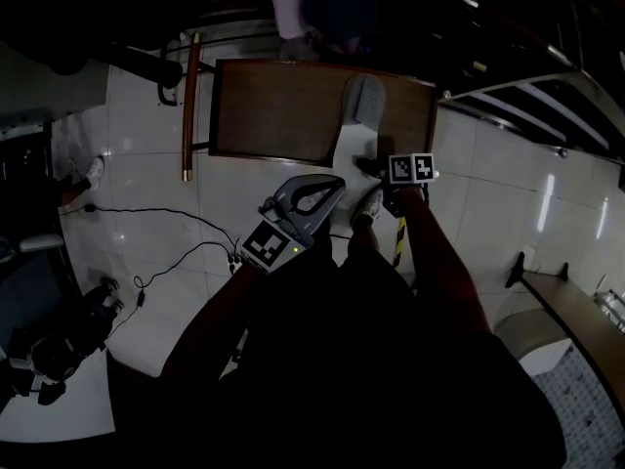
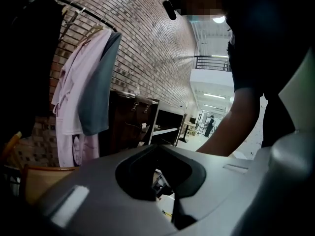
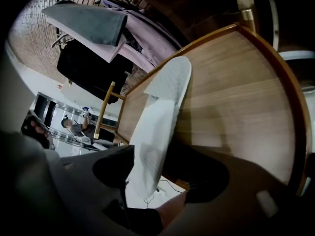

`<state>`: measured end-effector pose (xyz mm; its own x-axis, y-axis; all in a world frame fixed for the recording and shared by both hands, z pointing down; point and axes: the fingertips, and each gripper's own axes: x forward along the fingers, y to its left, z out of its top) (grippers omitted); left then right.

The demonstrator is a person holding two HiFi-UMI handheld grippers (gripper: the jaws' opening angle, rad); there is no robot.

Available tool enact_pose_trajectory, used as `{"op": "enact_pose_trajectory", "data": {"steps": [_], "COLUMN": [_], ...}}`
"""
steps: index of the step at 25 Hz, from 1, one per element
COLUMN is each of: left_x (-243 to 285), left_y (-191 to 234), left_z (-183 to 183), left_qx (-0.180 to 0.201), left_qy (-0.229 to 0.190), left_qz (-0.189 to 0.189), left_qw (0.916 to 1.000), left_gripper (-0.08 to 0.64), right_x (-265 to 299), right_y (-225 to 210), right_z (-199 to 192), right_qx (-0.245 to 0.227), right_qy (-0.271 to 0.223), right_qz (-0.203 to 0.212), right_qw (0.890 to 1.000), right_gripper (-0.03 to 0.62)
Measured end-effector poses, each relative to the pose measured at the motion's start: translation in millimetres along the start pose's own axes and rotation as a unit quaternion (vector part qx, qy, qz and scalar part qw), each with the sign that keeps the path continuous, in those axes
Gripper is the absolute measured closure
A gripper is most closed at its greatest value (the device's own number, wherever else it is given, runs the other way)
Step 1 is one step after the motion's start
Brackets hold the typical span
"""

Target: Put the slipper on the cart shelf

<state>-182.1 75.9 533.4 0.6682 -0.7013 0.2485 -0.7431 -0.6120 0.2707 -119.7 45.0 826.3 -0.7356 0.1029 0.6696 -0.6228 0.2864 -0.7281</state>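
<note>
A white slipper with a grey toe lies on the brown wooden cart shelf, its heel hanging over the near edge. My right gripper is at that heel. In the right gripper view the slipper runs away from me across the shelf. Its heel sits between the wide-open jaws of the right gripper, and the pads do not press on it. My left gripper hangs raised over the floor short of the shelf, jaws together and holding nothing. In its own view the left gripper faces a brick wall.
A wooden post stands at the shelf's left side. Cables trail over the white tiled floor, and dark equipment sits at lower left. A person's feet stand beyond the shelf. Clothes hang on a rack.
</note>
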Motion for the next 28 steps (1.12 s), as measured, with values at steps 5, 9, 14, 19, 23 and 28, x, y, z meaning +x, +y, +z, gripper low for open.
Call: {"op": "enact_pose_trajectory", "data": {"steps": [5,9,14,19,23,28], "left_x": [-2.8,-2.3,-4.6,-7.2,-6.5,-8.0], "left_y": [4.8,6.9,8.9,6.6,1.4,-5.9], "left_z": [-9.3,-11.6,-12.3,-15.0,-12.1,-3.4], "left_qx": [-0.013,-0.015,-0.017,-0.020,-0.014,0.001], "left_qy": [0.006,0.008,0.006,0.007,0.004,-0.008], "left_qz": [0.009,0.014,0.017,0.014,0.005,-0.008], "left_qw": [0.9999,0.9998,0.9997,0.9997,0.9999,0.9999], "left_gripper": [0.560,0.560,0.560,0.560,0.560,0.560], "right_x": [3.6,14.8,13.8,0.2,-19.1,-50.2], "right_y": [8.5,11.6,14.0,32.5,45.3,69.2], "right_z": [-1.4,-4.7,0.4,5.9,6.0,5.4], "right_qx": [0.004,0.005,0.013,-0.004,-0.015,-0.035], "right_qy": [0.024,0.038,0.012,-0.010,-0.032,-0.073], "right_qz": [0.029,0.025,0.028,0.047,0.051,0.056], "right_qw": [0.999,0.999,0.999,0.999,0.998,0.995], "right_gripper": [0.287,0.304,0.460,0.525,0.526,0.526]}}
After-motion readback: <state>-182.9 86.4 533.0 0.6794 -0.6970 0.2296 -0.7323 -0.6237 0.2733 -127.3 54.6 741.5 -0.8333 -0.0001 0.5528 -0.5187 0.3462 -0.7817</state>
